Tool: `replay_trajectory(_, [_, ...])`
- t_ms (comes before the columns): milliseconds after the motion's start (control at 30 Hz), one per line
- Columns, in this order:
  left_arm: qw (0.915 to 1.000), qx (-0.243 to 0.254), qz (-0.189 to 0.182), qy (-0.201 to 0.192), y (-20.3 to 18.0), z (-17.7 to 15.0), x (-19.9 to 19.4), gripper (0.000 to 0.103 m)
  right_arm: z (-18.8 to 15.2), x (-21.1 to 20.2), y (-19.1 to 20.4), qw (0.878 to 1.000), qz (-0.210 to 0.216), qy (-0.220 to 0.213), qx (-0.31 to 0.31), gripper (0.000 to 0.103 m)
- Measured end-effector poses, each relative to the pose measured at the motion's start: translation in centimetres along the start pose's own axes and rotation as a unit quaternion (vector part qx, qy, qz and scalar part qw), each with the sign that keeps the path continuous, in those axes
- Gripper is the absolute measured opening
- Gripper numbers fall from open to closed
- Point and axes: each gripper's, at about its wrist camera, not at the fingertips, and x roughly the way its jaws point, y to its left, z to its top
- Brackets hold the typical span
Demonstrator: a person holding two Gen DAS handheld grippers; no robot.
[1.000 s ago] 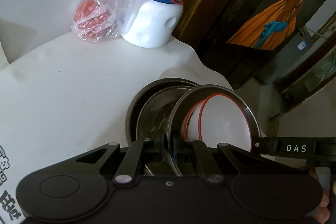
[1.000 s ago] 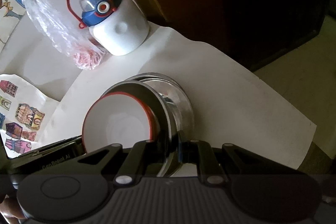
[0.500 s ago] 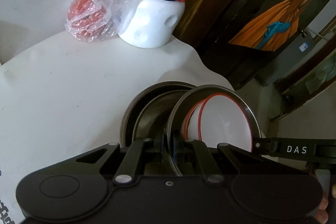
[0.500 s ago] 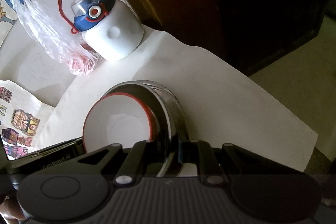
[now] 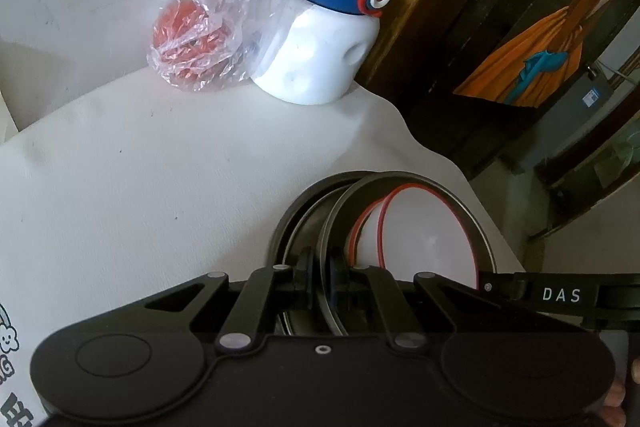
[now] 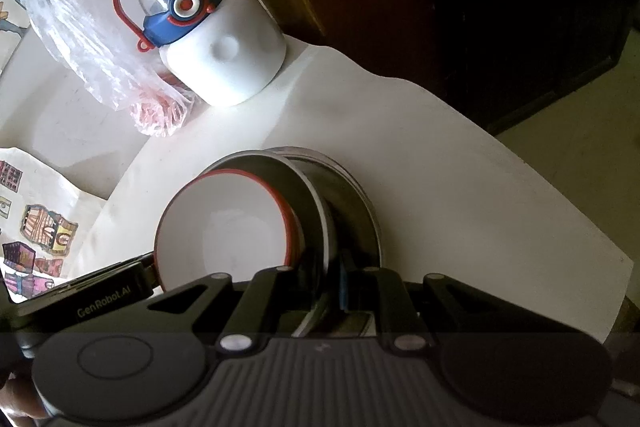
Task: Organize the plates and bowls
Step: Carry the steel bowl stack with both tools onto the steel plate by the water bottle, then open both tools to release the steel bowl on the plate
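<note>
A steel plate (image 5: 340,215) holds white bowls with red rims (image 5: 424,231). It is tilted over a stack of steel plates (image 5: 296,227) on the white table. My left gripper (image 5: 320,279) is shut on the plate's near rim. In the right wrist view my right gripper (image 6: 332,279) is shut on the same steel plate (image 6: 308,195), with the white bowl (image 6: 224,227) to its left and the lower steel plates (image 6: 356,211) to its right. Each gripper's body shows at the edge of the other's view.
A white bottle with a blue lid (image 5: 320,59) and a clear plastic bag holding something red (image 5: 200,27) stand at the back by a wooden post. The table edge (image 6: 560,227) drops to the floor on the right. Printed paper (image 6: 36,227) lies at the left.
Both grippers have carried the plate and bowls toward the bottle. The held plate now covers more of the lower steel plates. Both grips are unchanged.
</note>
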Motion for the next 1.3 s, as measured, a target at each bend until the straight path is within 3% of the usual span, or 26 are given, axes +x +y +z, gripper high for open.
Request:
replay_trajectory(367, [0.9999, -0.006, -0.002, -0.011, 0.0, 0.3, 0.3, 0.006, 0.1, 0.2, -0.4, 1.0, 0.007, -0.02, -0.004, 0.015])
replay_trajectory(800, [0.9997, -0.017, -0.003, -0.015, 0.3, -0.1, 0.0, 0.008, -0.9, -0.1, 1.1, 0.996, -0.034, -0.065, -0.056, 0.014])
replay_trajectory(1100, [0.9995, -0.005, 0.006, -0.031, 0.2, -0.3, -0.4, 0.014, -0.8, -1.1, 0.9, 0.992, -0.042, -0.092, -0.069, 0.03])
replay_trajectory(1267, [0.9992, -0.007, 0.009, -0.039, 0.2, -0.7, -1.1, 0.016, -1.1, -1.2, 0.6, 0.992, -0.039, -0.102, -0.066, 0.03])
replay_trajectory(1300, [0.9991, -0.006, 0.011, -0.042, 0.2, -0.7, -1.2, 0.024, -1.2, -1.2, 0.7, 0.991, -0.04, -0.105, -0.067, 0.03])
